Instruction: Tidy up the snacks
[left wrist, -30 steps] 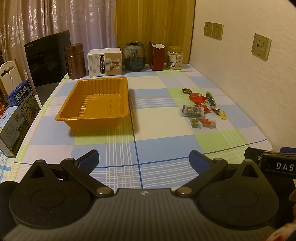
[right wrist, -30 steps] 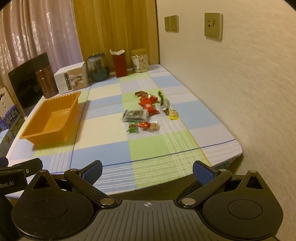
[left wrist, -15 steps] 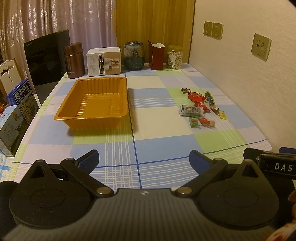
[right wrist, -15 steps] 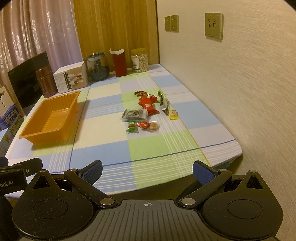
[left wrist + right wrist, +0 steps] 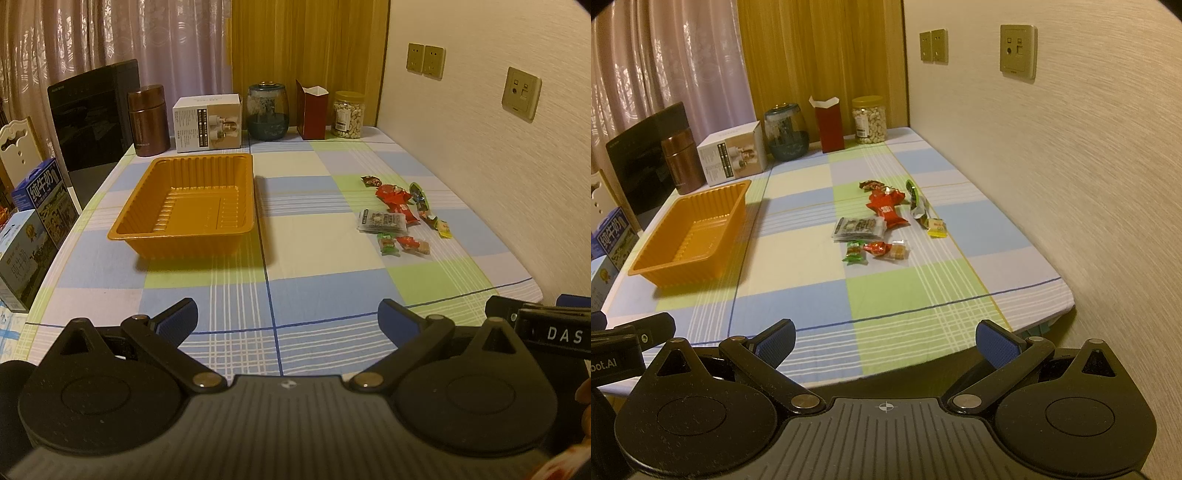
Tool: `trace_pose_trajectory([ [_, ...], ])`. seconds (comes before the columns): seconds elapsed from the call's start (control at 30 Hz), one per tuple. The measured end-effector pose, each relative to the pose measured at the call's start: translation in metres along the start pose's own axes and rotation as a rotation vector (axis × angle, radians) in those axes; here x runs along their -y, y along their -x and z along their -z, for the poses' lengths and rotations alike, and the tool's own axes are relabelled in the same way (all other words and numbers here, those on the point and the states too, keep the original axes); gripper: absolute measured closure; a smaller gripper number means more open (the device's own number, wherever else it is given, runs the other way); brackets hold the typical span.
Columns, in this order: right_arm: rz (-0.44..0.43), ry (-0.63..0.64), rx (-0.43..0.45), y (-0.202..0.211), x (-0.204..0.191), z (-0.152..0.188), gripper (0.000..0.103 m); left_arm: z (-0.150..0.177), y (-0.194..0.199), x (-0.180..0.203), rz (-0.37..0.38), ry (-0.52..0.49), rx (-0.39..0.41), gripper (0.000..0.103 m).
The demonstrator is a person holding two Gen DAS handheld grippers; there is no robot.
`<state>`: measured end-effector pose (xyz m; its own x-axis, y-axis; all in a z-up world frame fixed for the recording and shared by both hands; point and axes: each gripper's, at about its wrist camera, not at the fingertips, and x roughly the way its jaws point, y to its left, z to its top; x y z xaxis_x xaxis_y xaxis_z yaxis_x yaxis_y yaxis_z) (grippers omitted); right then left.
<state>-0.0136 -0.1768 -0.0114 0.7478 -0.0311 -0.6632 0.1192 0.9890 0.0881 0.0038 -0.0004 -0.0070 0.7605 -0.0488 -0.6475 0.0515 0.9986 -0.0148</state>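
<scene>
An empty orange plastic tray [image 5: 192, 206] [image 5: 690, 232] sits on the left of the checked tablecloth. Several wrapped snacks lie in a loose group on the right: a red packet [image 5: 395, 197] [image 5: 886, 206], a grey flat packet [image 5: 382, 221] [image 5: 858, 229], a green candy [image 5: 388, 245] [image 5: 855, 254], a small red candy [image 5: 877, 248], a yellow candy [image 5: 937, 227]. My left gripper [image 5: 287, 318] is open and empty over the table's near edge. My right gripper [image 5: 885, 341] is open and empty at the near edge, well short of the snacks.
Along the back stand a brown canister [image 5: 147, 120], a white box [image 5: 208, 123], a glass jar [image 5: 266, 110], a dark red carton [image 5: 311, 109] and a jar of nuts [image 5: 348, 114]. Milk cartons [image 5: 33, 229] stand off the left edge. A wall runs along the right.
Both views have shifted only slightly; the tray and snacks have not moved and both grippers stay open.
</scene>
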Motion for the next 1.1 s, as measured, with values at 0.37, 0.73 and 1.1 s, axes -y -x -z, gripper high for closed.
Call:
trace_pose_trajectory([
  [0.37,-0.001,0.001,-0.001,-0.0012,0.0006,0.0007,0.000,-0.0009,0.0001,-0.0003,0.002,0.003,-0.002,0.000],
  [0.73,0.000,0.001,-0.002,-0.0020,0.0014,0.0015,0.000,-0.0004,-0.0001,-0.0010,0.004,0.009,-0.004,0.000],
  [1.1,0.000,0.000,-0.003,-0.0023,0.0017,0.0024,0.000,0.0007,-0.0011,-0.0014,0.004,0.011,-0.007,0.000],
])
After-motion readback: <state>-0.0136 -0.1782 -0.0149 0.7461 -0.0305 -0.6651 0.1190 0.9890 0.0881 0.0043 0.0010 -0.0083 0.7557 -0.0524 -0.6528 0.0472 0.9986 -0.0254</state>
